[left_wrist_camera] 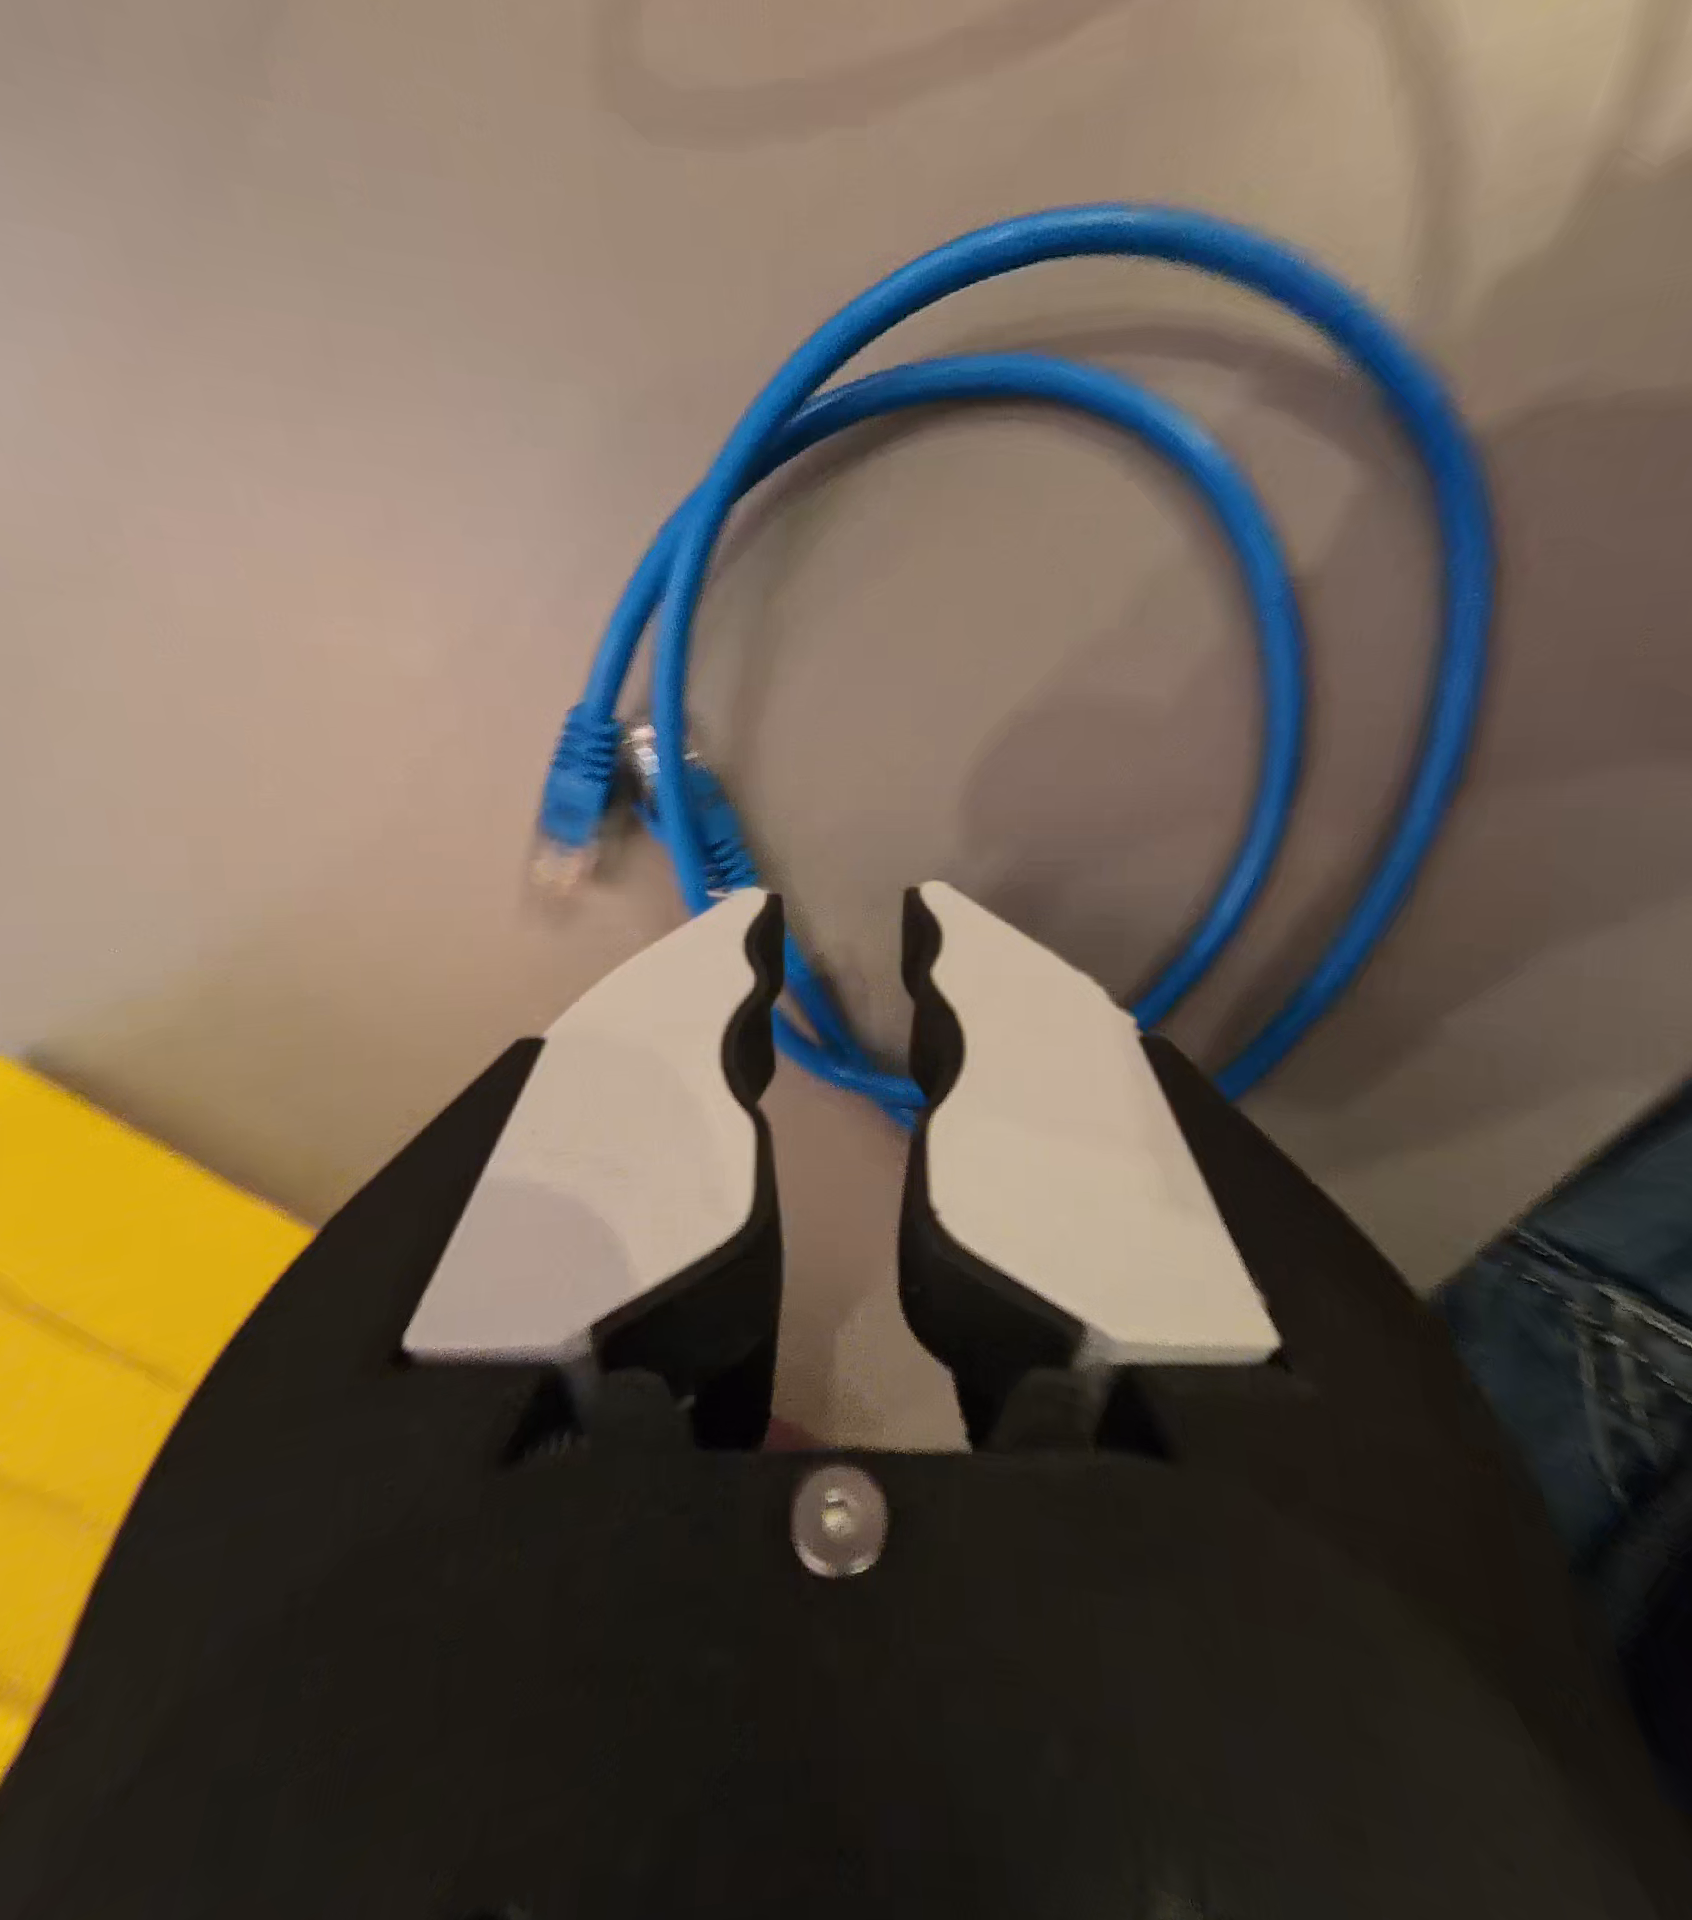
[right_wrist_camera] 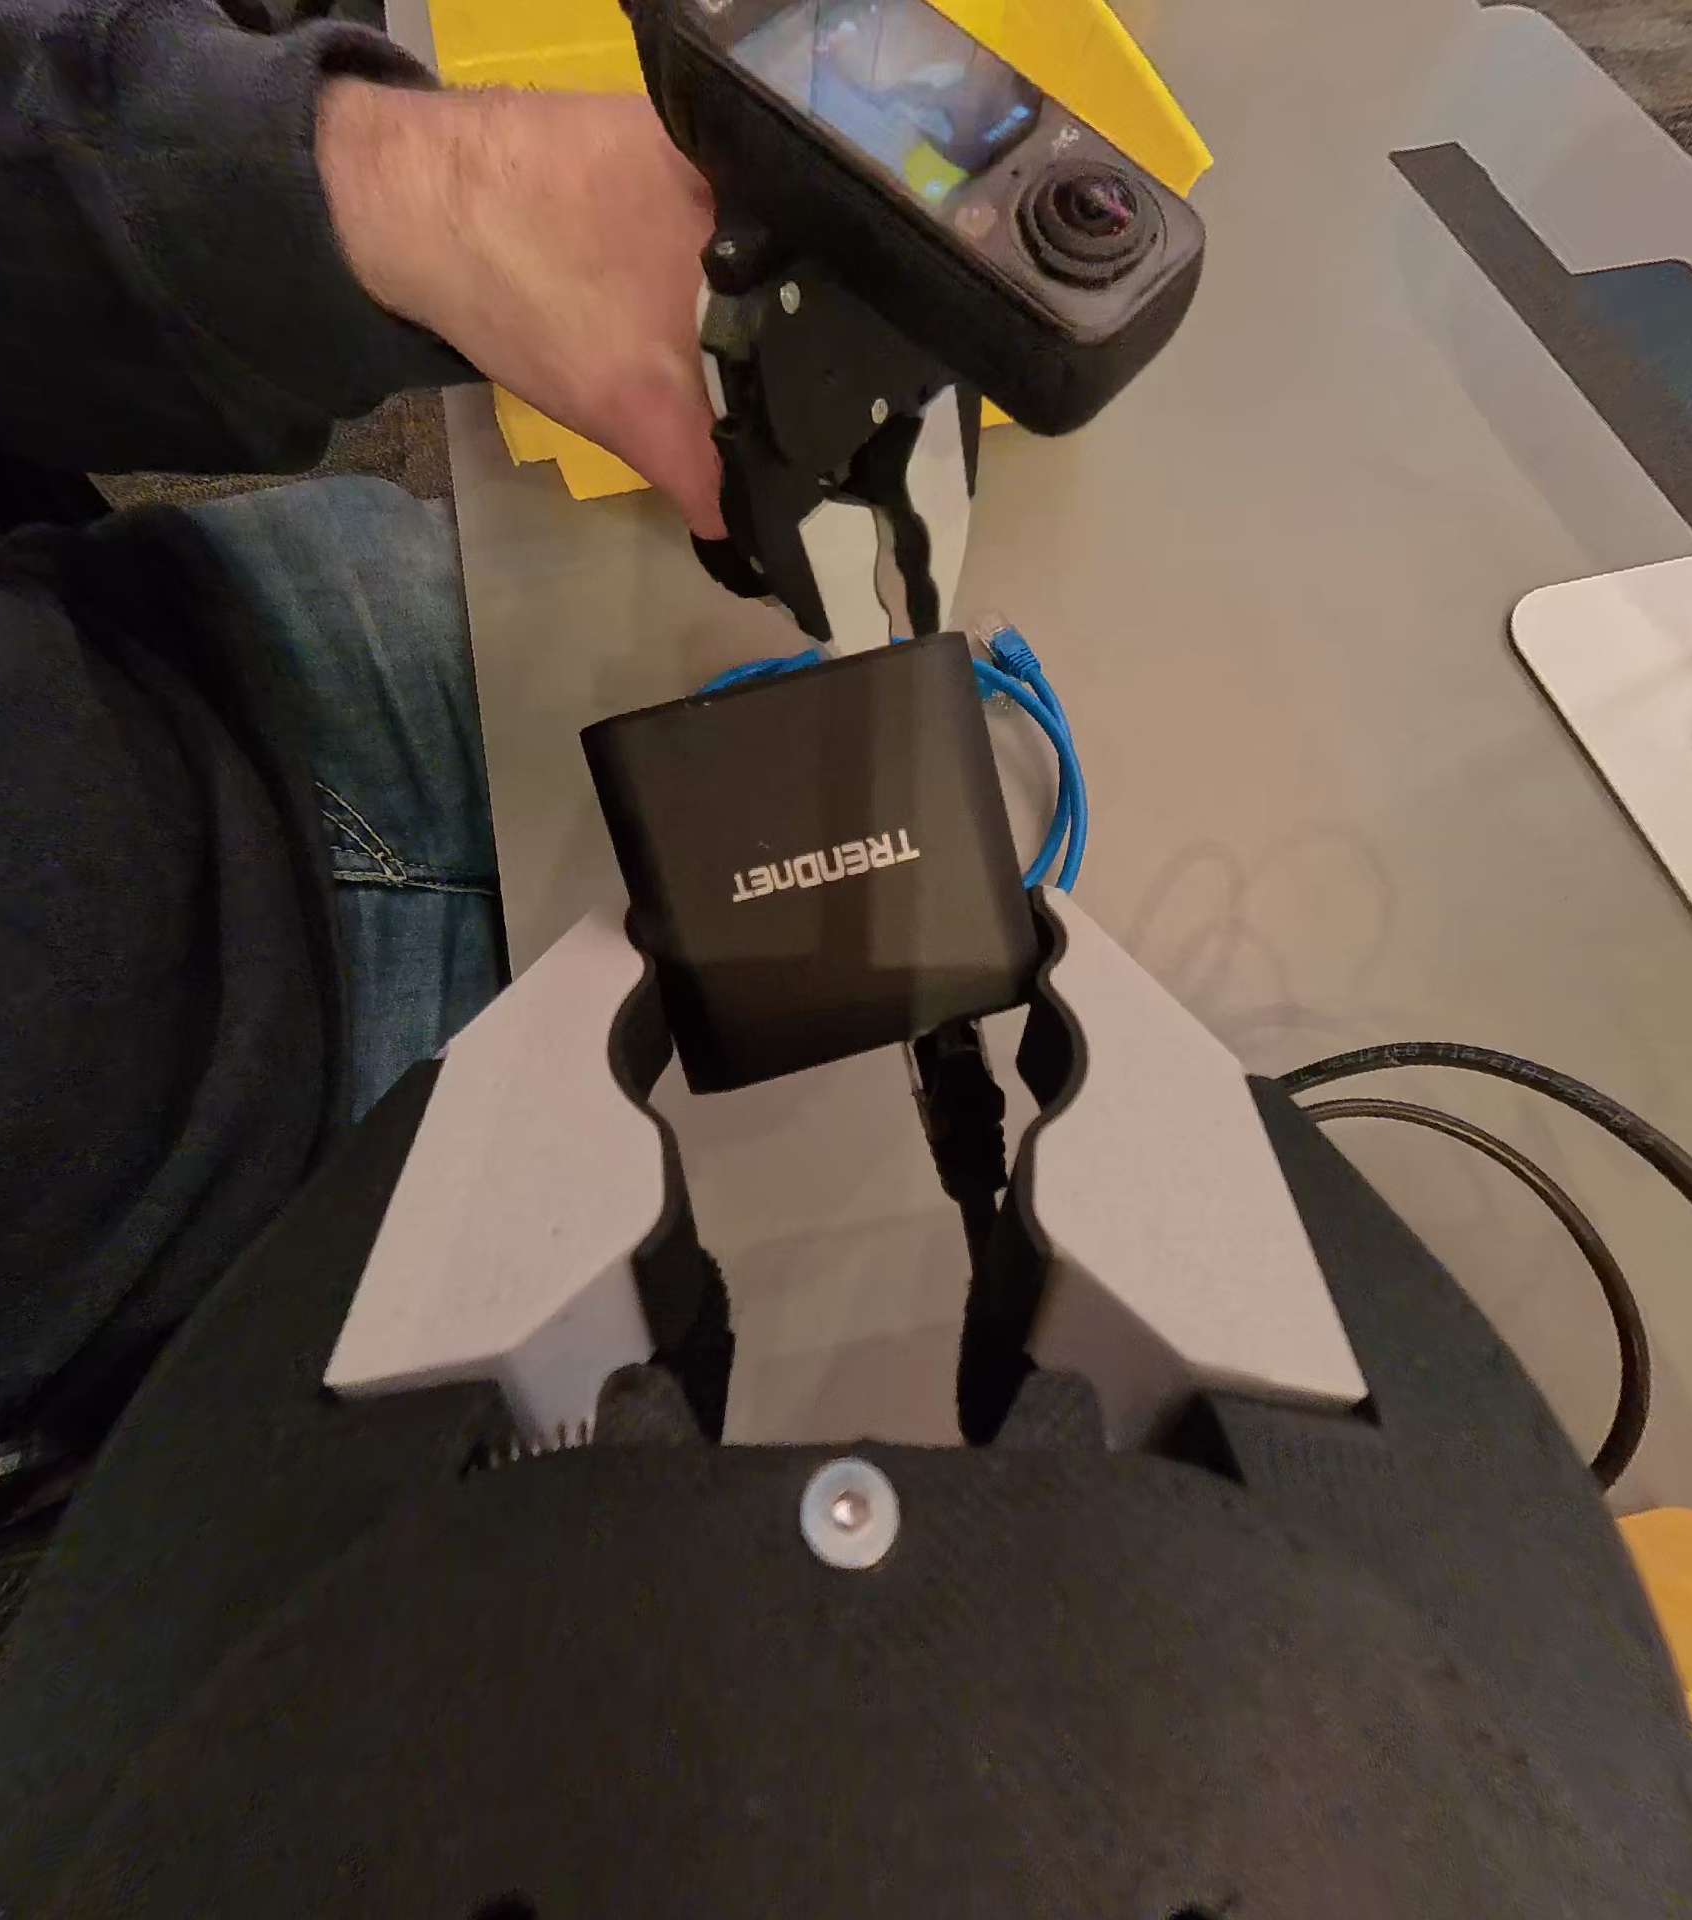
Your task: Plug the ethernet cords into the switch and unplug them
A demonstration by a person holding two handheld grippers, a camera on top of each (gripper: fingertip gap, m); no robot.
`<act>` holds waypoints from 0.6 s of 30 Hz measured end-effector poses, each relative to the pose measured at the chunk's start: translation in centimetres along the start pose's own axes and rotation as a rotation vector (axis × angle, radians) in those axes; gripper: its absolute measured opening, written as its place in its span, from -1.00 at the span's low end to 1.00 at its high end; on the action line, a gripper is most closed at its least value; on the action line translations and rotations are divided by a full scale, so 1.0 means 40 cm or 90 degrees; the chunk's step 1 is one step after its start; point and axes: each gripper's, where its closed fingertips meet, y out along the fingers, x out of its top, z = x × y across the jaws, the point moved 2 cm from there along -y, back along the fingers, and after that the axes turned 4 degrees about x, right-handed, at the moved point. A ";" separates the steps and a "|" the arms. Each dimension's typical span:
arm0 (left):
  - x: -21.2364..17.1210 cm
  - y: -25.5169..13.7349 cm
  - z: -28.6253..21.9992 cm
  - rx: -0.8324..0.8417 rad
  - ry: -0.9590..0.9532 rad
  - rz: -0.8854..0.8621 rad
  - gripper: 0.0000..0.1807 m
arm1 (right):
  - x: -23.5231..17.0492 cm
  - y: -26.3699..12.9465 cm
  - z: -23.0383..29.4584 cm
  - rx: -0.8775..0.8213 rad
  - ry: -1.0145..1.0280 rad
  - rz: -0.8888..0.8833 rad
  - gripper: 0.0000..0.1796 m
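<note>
Blue cable is seen coiled in two loose loops on a grey table [left_wrist_camera: 198, 468] in the left wrist view: the ethernet cord [left_wrist_camera: 1278, 623] lies flat, with its two clear-tipped plugs [left_wrist_camera: 572, 800] resting side by side at the left of the coil. The left gripper [left_wrist_camera: 842, 904] is held just above the near part of the coil, its grey-and-black fingers [left_wrist_camera: 634, 1122] parted by a narrow gap, and a strand of the cord is seen through that gap without being pinched. A yellow bin [left_wrist_camera: 42, 1299] is visible at the lower left, and blue denim [left_wrist_camera: 1600, 1299] at the lower right. In the right wrist view, a black switch [right_wrist_camera: 811, 862] (a small rounded box with white lettering on top) is clamped at its near end between the fingers of the right gripper [right_wrist_camera: 842, 935], and it is tilted slightly. A black cable [right_wrist_camera: 956, 1122] is plugged into the switch's near face and runs back between the fingers, looping off to the right across the table. Beyond the switch, the same blue cord is partly hidden, with one plug showing at the box's far right corner. The left gripper is seen there too, pointed down at the cord and held by a bare hand [right_wrist_camera: 530, 270] emerging from a dark sleeve [right_wrist_camera: 94, 229], with a camera [right_wrist_camera: 935, 177] mounted on it. A white pad [right_wrist_camera: 1611, 707] lies at the table's right edge.
</note>
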 end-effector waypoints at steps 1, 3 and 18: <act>0.003 -0.002 -0.014 -0.015 0.002 -0.012 -0.76 | 0.000 0.000 0.001 0.001 0.000 0.000 -0.26; -0.012 0.018 -0.017 0.003 0.013 0.012 -0.80 | -0.001 0.001 0.004 0.002 -0.002 0.002 -0.26; -0.032 0.071 0.050 0.019 -0.077 -0.009 -0.67 | 0.000 0.005 0.008 0.008 -0.001 -0.001 -0.26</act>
